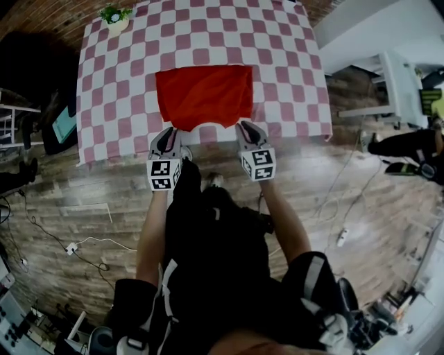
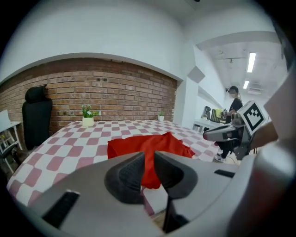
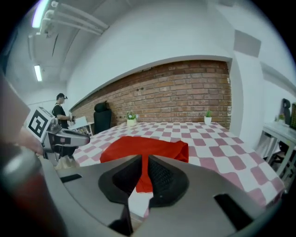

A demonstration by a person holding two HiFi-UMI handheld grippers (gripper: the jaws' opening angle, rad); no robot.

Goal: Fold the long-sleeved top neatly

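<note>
Grey left tongs (image 1: pixel 170 132), right tongs (image 1: pixel 244 127), checker-marked cubes (image 1: pixel 164 174); seemingly black clothes (image 1: pixel 215 263)

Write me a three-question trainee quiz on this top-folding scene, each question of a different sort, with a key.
1. True or false: the red top rests on a checkered tablecloth, towards the table edge nearest the person.
2. In the head view, what stands at the table's far-left corner?
A. a potted plant
B. a mug
C. a lamp
3. Short answer: what sits between the jaws of the left gripper and the right gripper?

Key
1. True.
2. A.
3. Fabric of the red top. Each gripper is closed on a piece of it at the near edge.
</note>
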